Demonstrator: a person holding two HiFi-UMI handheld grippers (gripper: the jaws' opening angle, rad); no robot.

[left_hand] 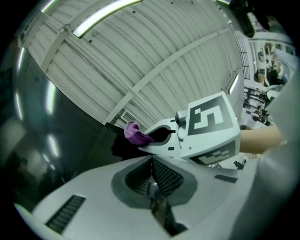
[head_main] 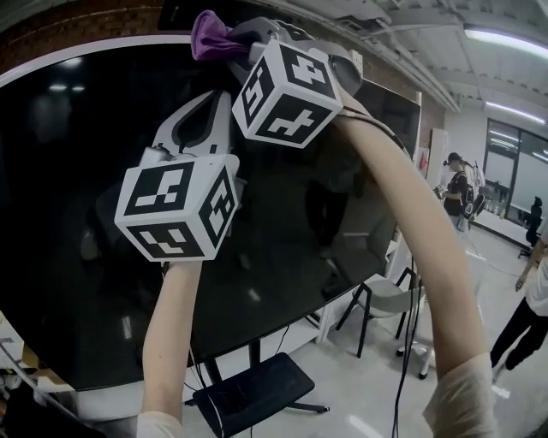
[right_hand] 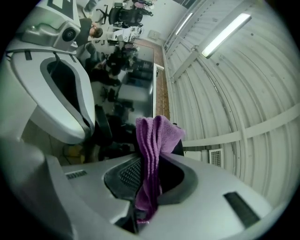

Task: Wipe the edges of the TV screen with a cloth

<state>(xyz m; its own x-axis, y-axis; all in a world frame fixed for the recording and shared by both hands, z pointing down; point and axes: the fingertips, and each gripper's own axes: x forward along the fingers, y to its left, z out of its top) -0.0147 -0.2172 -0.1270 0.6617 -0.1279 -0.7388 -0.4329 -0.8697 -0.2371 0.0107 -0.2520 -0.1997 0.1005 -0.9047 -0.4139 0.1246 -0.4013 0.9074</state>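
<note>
The purple cloth [head_main: 210,36] is being gripped by the right gripper [head_main: 242,40]. In the right gripper view, both jaws are being pressed onto the cloth, and its folded bulk is being carried beyond the fingertips. The cloth is being held at the top edge of the TV screen [head_main: 68,188], roughly midway between the two upper corners. Whether the cloth is touching the white bezel [head_main: 94,53] cannot be told.

The left gripper [head_main: 205,115] is being held in front of the upper part of the screen, just below the right gripper and toward the left edge. It is being pointed up toward the top edge. In the left gripper view, its jaws are being held together, and nothing is being carried between them.

Both grippers are being supported on raised bare forearms. A brick wall [head_main: 77,26] is being shown above the top edge. A stand base [head_main: 253,393] is being shown on the floor below the bottom edge, and a chair [head_main: 385,299] near the lower right corner. Persons [head_main: 458,192] are being shown well beyond the right edge.
</note>
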